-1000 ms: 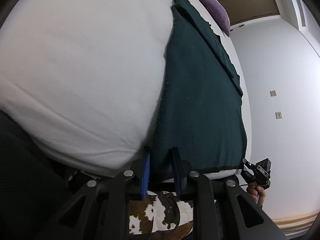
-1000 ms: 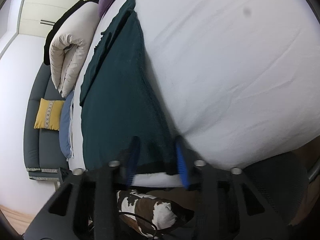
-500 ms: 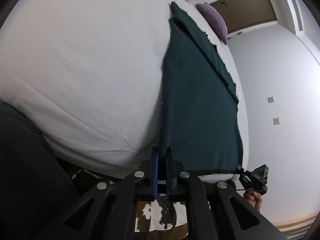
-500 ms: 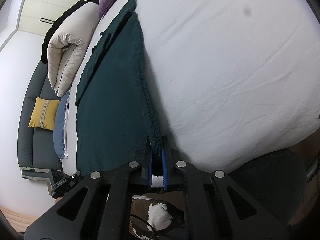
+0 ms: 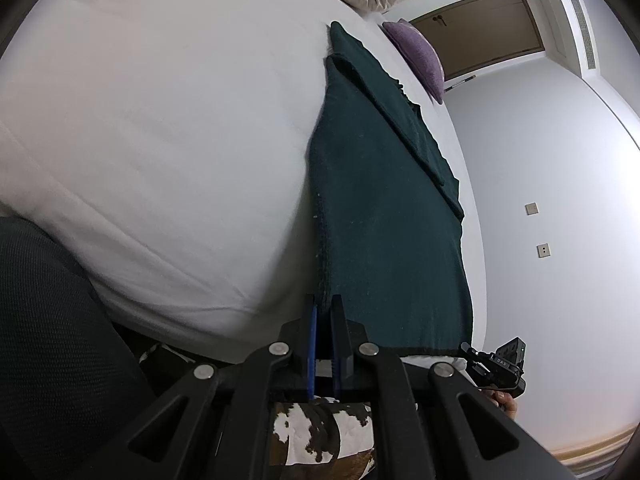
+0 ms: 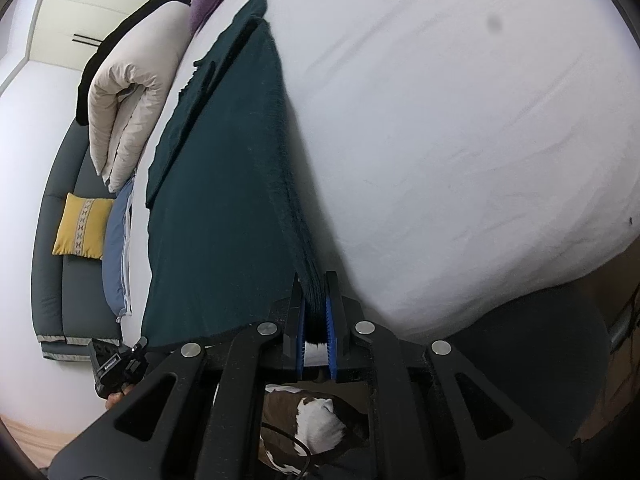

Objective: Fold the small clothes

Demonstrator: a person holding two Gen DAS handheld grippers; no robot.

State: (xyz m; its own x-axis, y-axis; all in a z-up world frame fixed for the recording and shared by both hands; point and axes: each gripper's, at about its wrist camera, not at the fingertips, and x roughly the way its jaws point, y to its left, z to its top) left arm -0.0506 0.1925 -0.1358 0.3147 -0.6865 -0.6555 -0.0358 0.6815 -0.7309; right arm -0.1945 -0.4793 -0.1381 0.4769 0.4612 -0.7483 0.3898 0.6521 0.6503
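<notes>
A dark green garment (image 5: 384, 216) lies flat and long on the white bed (image 5: 160, 120), with a folded strip along its far side. My left gripper (image 5: 324, 308) is shut on the garment's near left corner. In the right wrist view the same garment (image 6: 224, 184) stretches away, and my right gripper (image 6: 316, 284) is shut on its near right corner, the cloth pinched between the blue pads (image 6: 329, 320). Each view shows the other gripper's black tip at the garment's opposite near corner.
A rolled cream duvet (image 6: 124, 92) and a purple pillow (image 5: 420, 56) sit at the bed's far end. A grey sofa (image 6: 68, 280) with a yellow cushion (image 6: 82, 226) lies beyond. A cowhide-patterned rug (image 5: 320, 432) and a dark chair (image 5: 52, 340) are below me.
Both grippers went from open around the garment's near corners to shut on them. The near hem has lifted slightly off the bed.
</notes>
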